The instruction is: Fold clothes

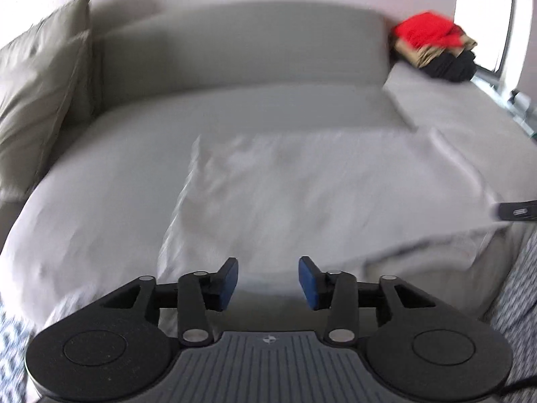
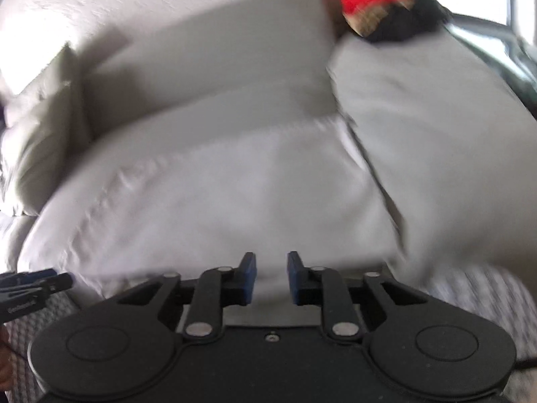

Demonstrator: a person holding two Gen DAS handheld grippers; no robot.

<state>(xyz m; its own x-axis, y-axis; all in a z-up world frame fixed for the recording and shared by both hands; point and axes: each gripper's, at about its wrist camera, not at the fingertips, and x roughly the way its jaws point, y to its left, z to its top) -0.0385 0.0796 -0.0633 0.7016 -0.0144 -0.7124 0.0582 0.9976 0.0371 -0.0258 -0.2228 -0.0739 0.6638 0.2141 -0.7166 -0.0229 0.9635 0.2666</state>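
A white garment (image 1: 319,194) lies spread flat on the grey sofa seat (image 1: 110,181); it also shows in the right wrist view (image 2: 218,194). My left gripper (image 1: 268,282) is open and empty, hovering over the garment's near edge. My right gripper (image 2: 272,277) is open and empty, hovering above the garment's front edge. The right gripper's side shows at the right edge of the left wrist view (image 1: 517,211). The left gripper shows at the left edge of the right wrist view (image 2: 30,288). Both views are motion-blurred.
A pile of red, tan and black clothes (image 1: 436,47) sits at the back right of the sofa, also in the right wrist view (image 2: 389,3). A grey cushion (image 1: 40,97) leans at the left. The backrest (image 1: 241,47) is behind. Patterned rug (image 2: 476,302) lies below.
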